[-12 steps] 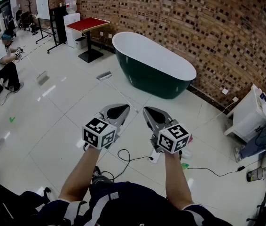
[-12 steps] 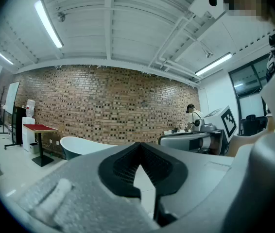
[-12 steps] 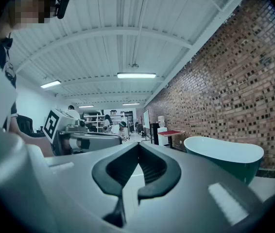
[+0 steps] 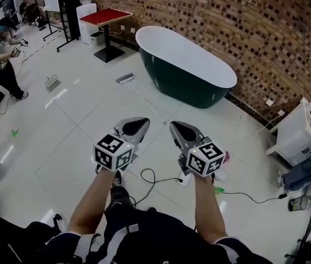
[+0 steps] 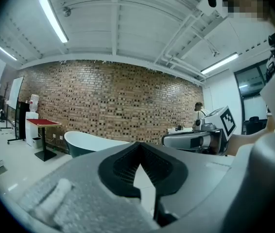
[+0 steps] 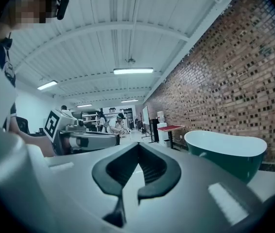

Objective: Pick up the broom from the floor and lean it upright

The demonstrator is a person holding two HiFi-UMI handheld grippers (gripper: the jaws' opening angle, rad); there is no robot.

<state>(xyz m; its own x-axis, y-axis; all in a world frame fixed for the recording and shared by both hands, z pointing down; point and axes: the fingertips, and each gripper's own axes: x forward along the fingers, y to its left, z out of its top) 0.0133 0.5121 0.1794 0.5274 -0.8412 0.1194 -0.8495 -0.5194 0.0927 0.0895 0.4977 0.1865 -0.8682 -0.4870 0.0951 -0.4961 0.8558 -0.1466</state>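
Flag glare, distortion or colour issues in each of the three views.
Head view: ceiling lights glare off the glossy floor, and the fisheye bows the brick wall. Left gripper view: heavy barrel distortion, dark vignetted corners, light strip blown out. Right gripper view: same vignette and distortion, plus a bluish cast.

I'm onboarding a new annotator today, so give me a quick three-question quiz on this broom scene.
1. True or false: the broom already leans upright against the brick wall.
2. Which large thing stands closest to the broom's head? A) a green bathtub B) a sofa C) a fridge
3. Fill in: the left tool and the right tool both have their jaws ____, with nothing between them.

Key: 1 false, it lies on the floor; 2 A; 3 shut.
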